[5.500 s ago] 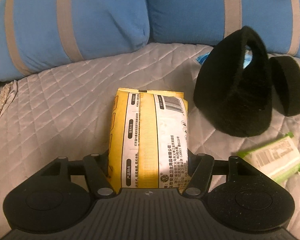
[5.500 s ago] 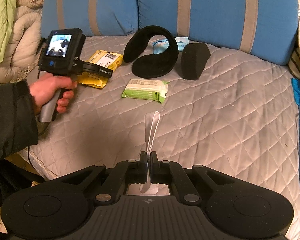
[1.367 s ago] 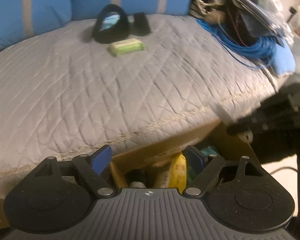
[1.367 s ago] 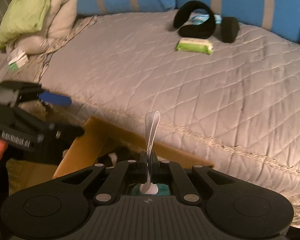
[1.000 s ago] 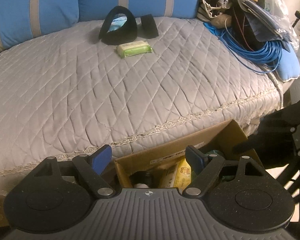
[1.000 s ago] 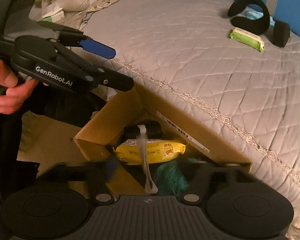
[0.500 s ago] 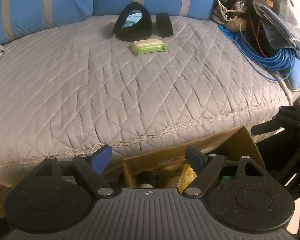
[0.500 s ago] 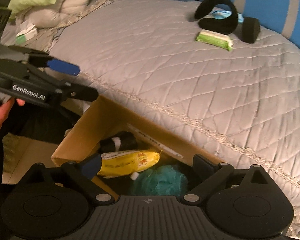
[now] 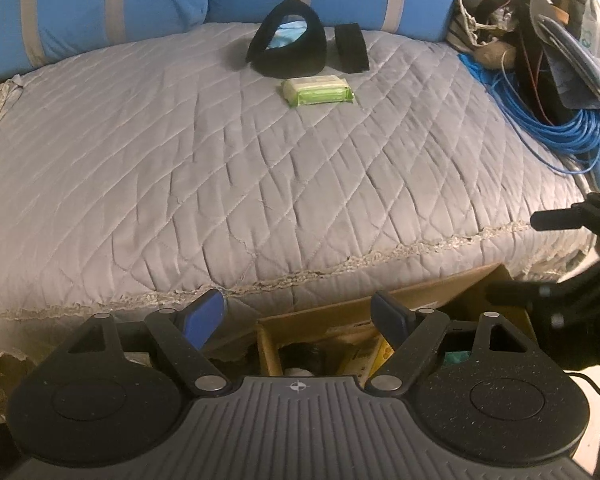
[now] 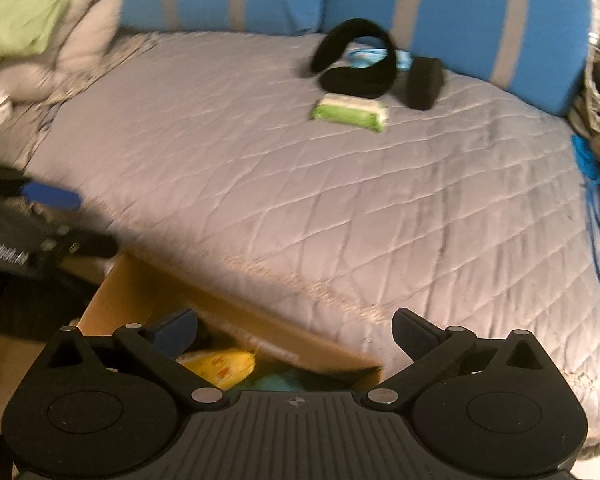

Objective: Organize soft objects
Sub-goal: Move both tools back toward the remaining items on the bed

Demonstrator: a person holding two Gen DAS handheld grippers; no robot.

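I take the cardboard box (image 10: pixel 148 280) at the foot of the bed as my landmark. My right gripper (image 10: pixel 296 328) hangs over the box; its jaws have just been opening and now stand wide apart with nothing between them. My left gripper (image 9: pixel 300 312) hangs over the box's bed-side wall, jaws well apart and empty.

Inside the box, against the bed-side wall, lies a yellow pack (image 10: pixel 220 362), long axis roughly along that wall, one pinched end pointing toward the box's far corner. A teal soft thing (image 10: pixel 276 382) sits just beside it; more detail is hidden by the gripper body.

Well beyond the box, on the grey quilted bedspread (image 9: pixel 220 168), lies a green wipes pack (image 9: pixel 318 90), long axis running across the bed, parallel to the blue striped cushions (image 9: pixel 112 4). Just behind it sit black earmuffs (image 9: pixel 288 46), band arched upward, with a pale blue packet (image 10: pixel 364 56) behind them.

Right of the box, at the bed's edge, a blue cable coil (image 9: pixel 560 128) is heaped. The right wrist view is motion-blurred.
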